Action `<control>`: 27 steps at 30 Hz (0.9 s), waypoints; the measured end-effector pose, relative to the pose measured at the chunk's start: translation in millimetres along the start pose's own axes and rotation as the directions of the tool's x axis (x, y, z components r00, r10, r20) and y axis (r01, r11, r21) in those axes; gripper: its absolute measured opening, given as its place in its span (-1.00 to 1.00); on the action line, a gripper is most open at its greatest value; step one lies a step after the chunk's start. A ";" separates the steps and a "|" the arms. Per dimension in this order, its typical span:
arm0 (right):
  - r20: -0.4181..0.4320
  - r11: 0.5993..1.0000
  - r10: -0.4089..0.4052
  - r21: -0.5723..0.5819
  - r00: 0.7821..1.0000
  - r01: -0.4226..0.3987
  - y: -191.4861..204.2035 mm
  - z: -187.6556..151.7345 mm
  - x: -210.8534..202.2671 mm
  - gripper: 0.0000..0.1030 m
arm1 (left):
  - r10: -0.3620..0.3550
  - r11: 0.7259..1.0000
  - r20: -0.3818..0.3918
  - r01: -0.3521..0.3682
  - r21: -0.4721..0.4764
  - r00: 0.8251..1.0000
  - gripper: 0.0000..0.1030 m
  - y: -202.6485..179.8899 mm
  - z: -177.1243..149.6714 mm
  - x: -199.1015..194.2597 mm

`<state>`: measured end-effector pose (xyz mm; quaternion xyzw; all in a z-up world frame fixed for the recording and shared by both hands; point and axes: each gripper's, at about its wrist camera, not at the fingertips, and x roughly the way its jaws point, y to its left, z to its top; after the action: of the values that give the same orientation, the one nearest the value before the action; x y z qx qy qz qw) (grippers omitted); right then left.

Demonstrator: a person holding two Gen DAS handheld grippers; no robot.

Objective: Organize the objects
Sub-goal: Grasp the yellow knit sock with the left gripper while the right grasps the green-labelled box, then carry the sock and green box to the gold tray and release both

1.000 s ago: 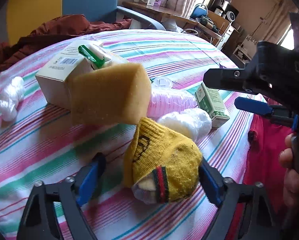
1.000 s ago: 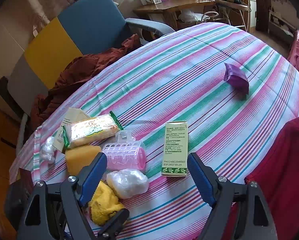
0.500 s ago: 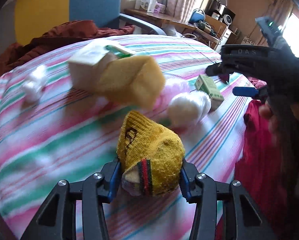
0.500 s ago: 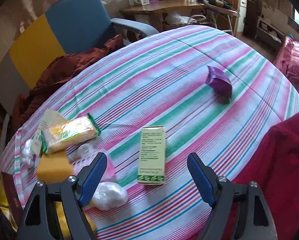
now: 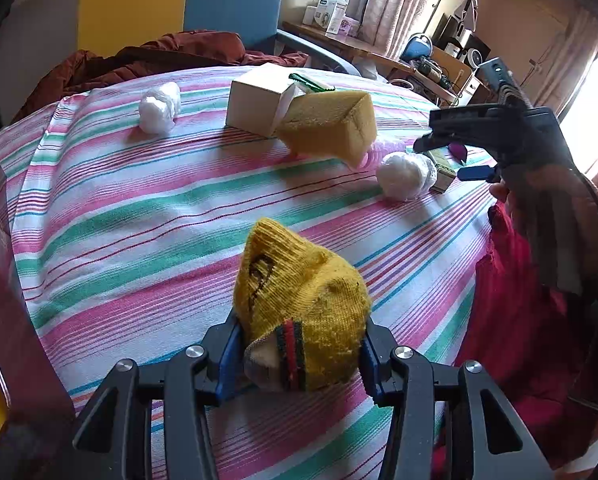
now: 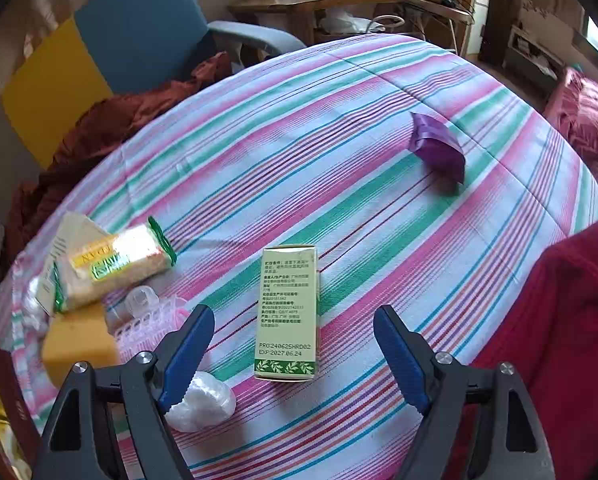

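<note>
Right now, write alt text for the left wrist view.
The left gripper is clamped on a yellow sock above a striped tablecloth. Beyond lie a yellow sponge, a white box and two white wads.

A round table draped in a pink, green and white striped cloth (image 6: 339, 152) is backed by a blue-and-yellow upholstered armchair (image 6: 139, 36). A brown wooden side table (image 6: 311, 2) is seen beyond. Pale curtains (image 5: 403, 0) are lit by daylight from a bright window (image 5: 591, 120).
</note>
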<state>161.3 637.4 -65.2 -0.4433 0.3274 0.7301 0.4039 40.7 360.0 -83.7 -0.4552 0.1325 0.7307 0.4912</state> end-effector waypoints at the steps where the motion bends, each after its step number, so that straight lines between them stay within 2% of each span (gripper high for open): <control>1: -0.010 1.000 -0.005 -0.008 1.000 0.005 0.7 -0.2 2.6 0.45 | 0.001 1.000 0.003 -0.001 -0.004 1.000 -0.02 0.5 -0.6 0.1; 2: -0.019 1.000 -0.010 -0.018 1.000 0.009 1.9 -0.6 5.4 0.36 | 0.001 1.000 0.008 -0.001 -0.008 1.000 0.00 1.3 -1.3 0.3; 4: -0.037 0.999 -0.029 -0.039 0.999 0.028 2.8 -1.0 10.8 -0.18 | 0.001 1.000 0.013 -0.001 -0.007 1.000 0.01 0.9 -2.3 -0.3; 7: -0.044 0.998 -0.047 -0.054 0.998 0.045 3.2 -2.3 12.5 -0.43 | 0.008 1.000 0.014 -0.008 0.003 1.000 -0.03 0.1 -3.7 -1.6; 12: 0.029 0.999 0.019 -0.049 0.999 -0.017 3.2 -2.0 -7.8 -0.43 | 0.049 0.999 0.029 -0.049 -0.006 0.998 -0.12 2.3 -5.8 -22.3; 17: 0.104 0.991 0.123 -0.074 0.987 -0.116 18.2 -6.7 -35.6 -0.43 | 0.072 0.996 0.127 -0.066 -0.053 0.989 -0.12 17.7 -8.7 -74.8; 20: 0.150 0.975 0.212 -0.103 0.966 -0.198 25.3 -10.7 -62.6 -0.43 | 0.104 0.992 0.182 -0.091 -0.083 0.978 -0.11 31.5 -13.6 -107.4; 23: 0.178 0.951 0.283 -0.181 0.943 -0.251 50.1 -18.5 -93.0 -0.43 | 0.147 0.984 0.208 -0.121 -0.133 0.967 -0.11 49.9 -21.0 -130.5; 27: 0.164 0.880 0.398 -0.347 0.903 -0.324 105.7 -39.4 -132.2 -0.43 | 0.202 0.964 0.223 -0.154 -0.218 0.953 -0.11 77.4 -35.5 -156.8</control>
<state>120.4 516.3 52.6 -0.3442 0.2364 0.8816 0.2201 11.0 206.2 1.8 -0.3947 0.0385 0.8320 0.3879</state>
